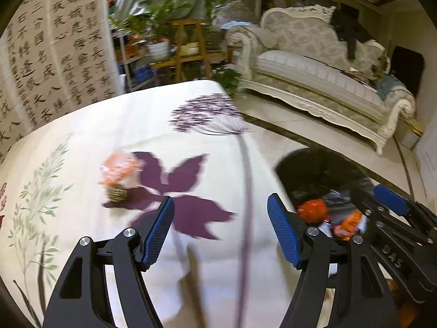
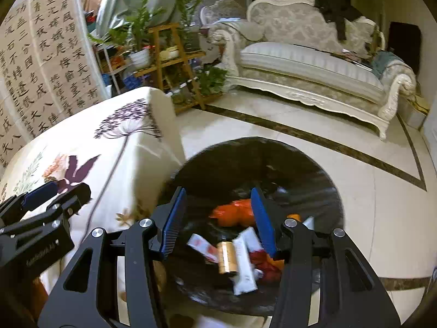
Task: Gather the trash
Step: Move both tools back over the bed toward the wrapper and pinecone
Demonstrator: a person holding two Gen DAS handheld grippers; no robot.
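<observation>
An orange snack wrapper (image 1: 117, 175) lies blurred on the floral tablecloth (image 1: 136, 125), ahead and left of my left gripper (image 1: 221, 199). That gripper is open with nothing between its blue pads. My right gripper (image 2: 218, 191) hangs open over the black-lined trash bin (image 2: 273, 153) beside the table. Its pads are apart and touch nothing. Inside the bin lie an orange wrapper (image 2: 235, 213), white packets (image 2: 244, 259) and a gold cylinder (image 2: 226, 257). In the left wrist view the bin (image 1: 314, 169) shows at the right, with my right gripper's pad (image 1: 390, 199) over it.
The table's edge (image 2: 164, 125) drops off next to the bin. A pale sofa (image 2: 314, 65) stands across the tiled floor (image 2: 355, 191). A wooden plant shelf (image 2: 174, 63) and a calligraphy screen (image 2: 41, 63) stand behind the table.
</observation>
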